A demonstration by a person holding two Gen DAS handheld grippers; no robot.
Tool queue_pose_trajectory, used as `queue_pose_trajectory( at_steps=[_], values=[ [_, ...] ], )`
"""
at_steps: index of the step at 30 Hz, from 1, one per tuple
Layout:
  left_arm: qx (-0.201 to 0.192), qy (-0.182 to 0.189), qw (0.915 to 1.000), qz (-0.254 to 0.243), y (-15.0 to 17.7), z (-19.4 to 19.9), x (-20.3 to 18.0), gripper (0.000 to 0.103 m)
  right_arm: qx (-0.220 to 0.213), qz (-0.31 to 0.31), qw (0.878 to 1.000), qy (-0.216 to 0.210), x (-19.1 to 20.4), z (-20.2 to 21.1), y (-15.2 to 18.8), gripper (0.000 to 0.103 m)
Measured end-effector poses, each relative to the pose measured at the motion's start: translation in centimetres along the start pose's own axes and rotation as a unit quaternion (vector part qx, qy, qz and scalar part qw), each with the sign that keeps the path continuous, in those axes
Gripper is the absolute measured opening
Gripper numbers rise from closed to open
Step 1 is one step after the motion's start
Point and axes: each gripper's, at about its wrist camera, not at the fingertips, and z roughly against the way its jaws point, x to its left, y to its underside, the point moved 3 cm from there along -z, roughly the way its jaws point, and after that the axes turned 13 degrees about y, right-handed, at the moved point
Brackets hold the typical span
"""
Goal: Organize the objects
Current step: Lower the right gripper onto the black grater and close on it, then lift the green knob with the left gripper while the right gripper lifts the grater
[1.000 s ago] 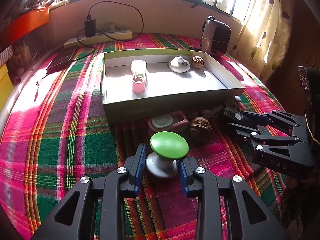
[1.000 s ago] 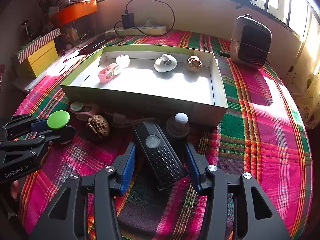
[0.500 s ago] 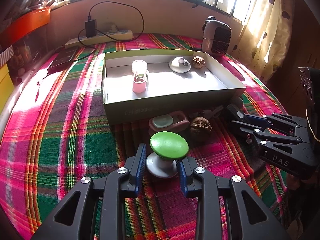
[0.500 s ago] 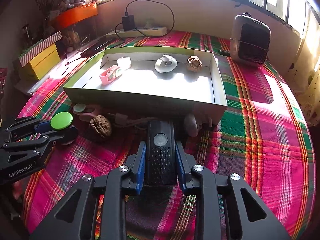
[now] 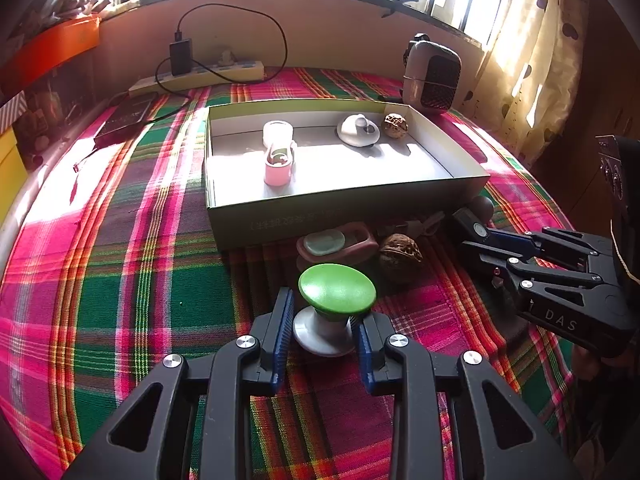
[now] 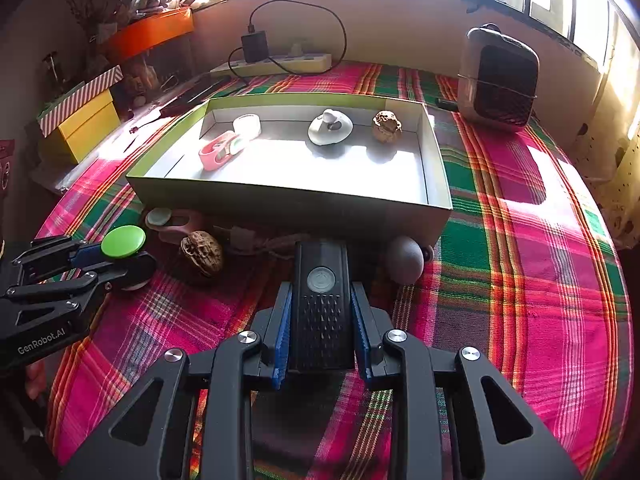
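Left hand-held gripper [image 5: 322, 334]: black frame, blue ribbed pads, silver screws, "GenRobot.AI" lettering. Right hand-held gripper [image 6: 322, 330]: same build, "DAS" lettering.

Both wrist cameras look steeply down along their fingers, close over the surface [image 5: 120, 280], sharing the box [image 5: 344, 204] [image 6: 280, 200].

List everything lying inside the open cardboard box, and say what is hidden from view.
Inside the box: a pink holder, a white cup, a white domed piece and a walnut. The near wall hides a strip of the floor behind it.
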Motion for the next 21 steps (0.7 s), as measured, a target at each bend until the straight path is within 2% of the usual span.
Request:
queue_pose_trajectory(
  at_steps=[8, 9, 10, 21],
  values=[
    [0.002, -0.001, 1.0, 0.001, 0.2, 0.2, -0.1, 0.026, -0.004, -0.005, 1.0, -0.005, 0.0, 0.5, 0.2, 0.028],
    [0.001, -0.001, 1.0, 0.002, 0.1, 0.3, -0.1, 0.022, -0.005, -0.005, 1.0, -0.005, -0.1, 0.6, 0.2, 0.028],
    [0.0, 0.003, 1.0, 0.001, 0.2, 0.4, -0.3, 0.015, -0.006, -0.006, 1.0, -0.007, -0.1, 0.7, 0.2, 0.028],
    [-0.004, 0.002, 1.0, -0.005, 0.3, 1.1, -0.9, 0.015, -0.019, -0.01, 1.0, -0.009, -0.1, 1.9, 0.0, 0.028]
  ],
)
